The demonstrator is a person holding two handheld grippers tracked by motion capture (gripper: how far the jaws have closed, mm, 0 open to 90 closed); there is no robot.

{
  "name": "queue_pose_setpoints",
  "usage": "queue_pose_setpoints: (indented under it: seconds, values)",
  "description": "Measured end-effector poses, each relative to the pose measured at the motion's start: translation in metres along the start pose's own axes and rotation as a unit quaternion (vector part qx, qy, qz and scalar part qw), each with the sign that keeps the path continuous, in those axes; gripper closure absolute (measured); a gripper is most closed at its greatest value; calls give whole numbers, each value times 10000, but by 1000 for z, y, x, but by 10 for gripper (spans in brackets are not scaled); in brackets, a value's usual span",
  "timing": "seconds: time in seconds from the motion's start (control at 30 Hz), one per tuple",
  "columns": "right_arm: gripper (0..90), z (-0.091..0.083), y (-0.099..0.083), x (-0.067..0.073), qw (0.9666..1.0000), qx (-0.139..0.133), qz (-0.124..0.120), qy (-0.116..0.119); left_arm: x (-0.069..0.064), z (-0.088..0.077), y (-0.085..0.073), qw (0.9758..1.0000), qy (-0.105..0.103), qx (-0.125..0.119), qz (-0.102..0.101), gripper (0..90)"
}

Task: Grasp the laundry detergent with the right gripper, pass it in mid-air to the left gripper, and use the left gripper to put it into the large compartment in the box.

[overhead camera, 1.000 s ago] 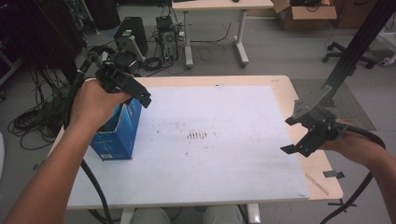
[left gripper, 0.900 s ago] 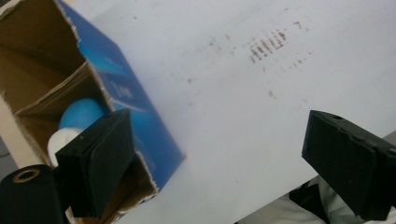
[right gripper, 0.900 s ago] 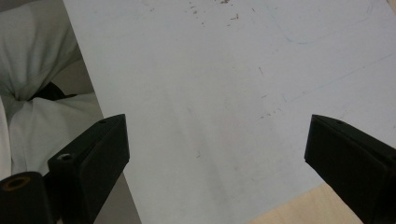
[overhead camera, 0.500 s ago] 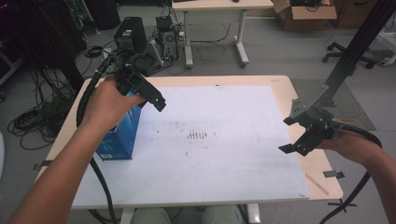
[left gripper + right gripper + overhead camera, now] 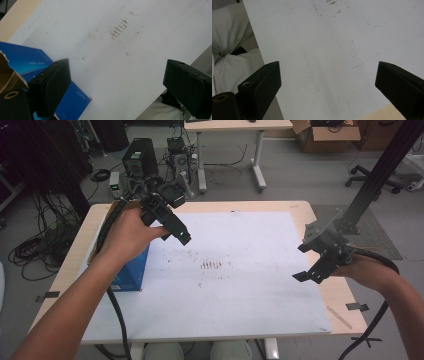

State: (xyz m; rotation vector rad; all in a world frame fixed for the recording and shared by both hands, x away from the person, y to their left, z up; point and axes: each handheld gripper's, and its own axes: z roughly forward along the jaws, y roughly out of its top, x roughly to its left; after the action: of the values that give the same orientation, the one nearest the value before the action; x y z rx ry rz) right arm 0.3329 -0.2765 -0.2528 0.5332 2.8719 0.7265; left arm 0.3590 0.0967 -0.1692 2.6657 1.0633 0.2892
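**Left gripper clear of blue box, both tools empty**

The blue box (image 5: 131, 270) stands on the left edge of the white sheet (image 5: 240, 285) that covers the table (image 5: 305, 210), its top torn open. The left gripper (image 5: 175, 227) hangs in the air above and just to the inner side of the box, jaws spread wide with nothing between them; their spread has widened a little within the last second. In the left gripper view the box (image 5: 30, 62) sits low and to the left, beside and partly behind the left jaw, not in the gap.

The right gripper (image 5: 312, 265) hovers over the sheet's right edge, well apart from the box, jaws likewise spread and empty.

Judgement: the left hand is plainly the nearer. The box lies below and toward the table's left edge from that gripper, its long axis running roughly front to back. Any regrasp calls for a move back outward and down.
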Motion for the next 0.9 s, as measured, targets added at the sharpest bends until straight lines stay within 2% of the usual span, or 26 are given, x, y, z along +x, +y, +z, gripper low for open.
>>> queue_pose_setpoints:
  seconds: [0.23,0.47,0.7,0.9]
  values:
    - [63,1,5,-3,10000,11,15,3,-14,4,8,9986,-78,1,531,85]
    - [63,0,11,-8,10000,8,-20,-1,-27,10,15,9944,-188,-4,1038,84]
    - [64,-1,11,-9,10000,13,9,-23,-34,16,19,9905,-232,-18,1353,83]
    - [64,1,12,-8,10000,27,-2,-18,-38,19,24,9880,-293,-17,1517,82]
